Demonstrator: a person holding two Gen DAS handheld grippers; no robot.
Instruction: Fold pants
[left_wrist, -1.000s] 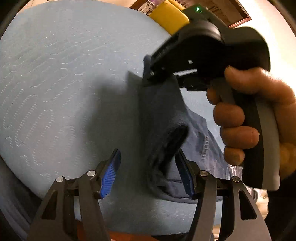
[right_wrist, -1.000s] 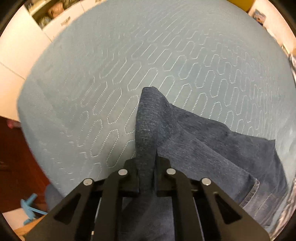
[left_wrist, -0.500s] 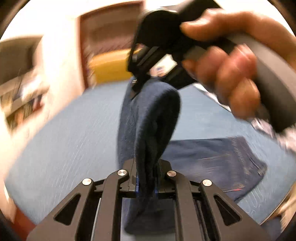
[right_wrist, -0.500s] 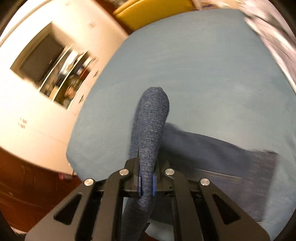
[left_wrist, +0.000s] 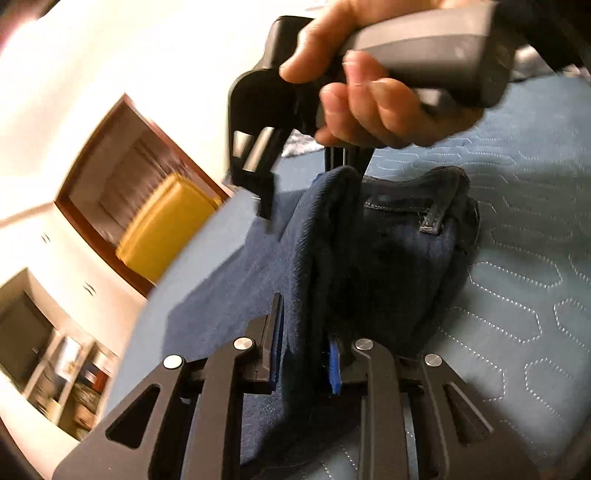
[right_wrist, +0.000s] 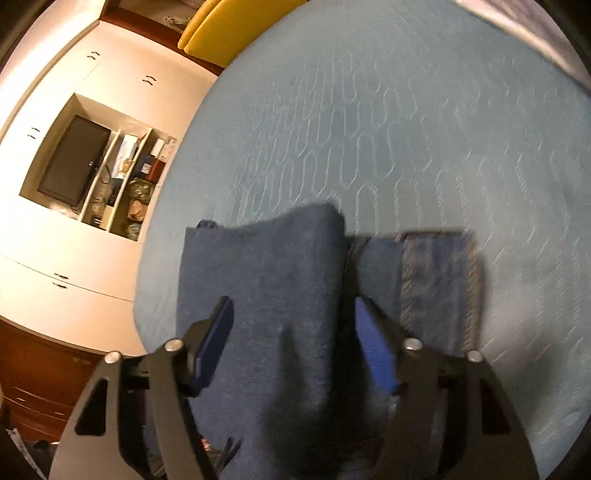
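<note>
a light blue quilted bedspread fills the scene. dark blue denim pants lie folded on its near side. the left gripper pinches a fold of the denim; the right gripper is spread wide, fabric loose between its blue pads.

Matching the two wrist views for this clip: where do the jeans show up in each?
Left wrist: jeans centre frame, bunched between the left gripper fingers, below the right hand.
Right wrist: jeans lower centre, between the spread right gripper fingers.
Shared landmark: yellow cushion.
</note>
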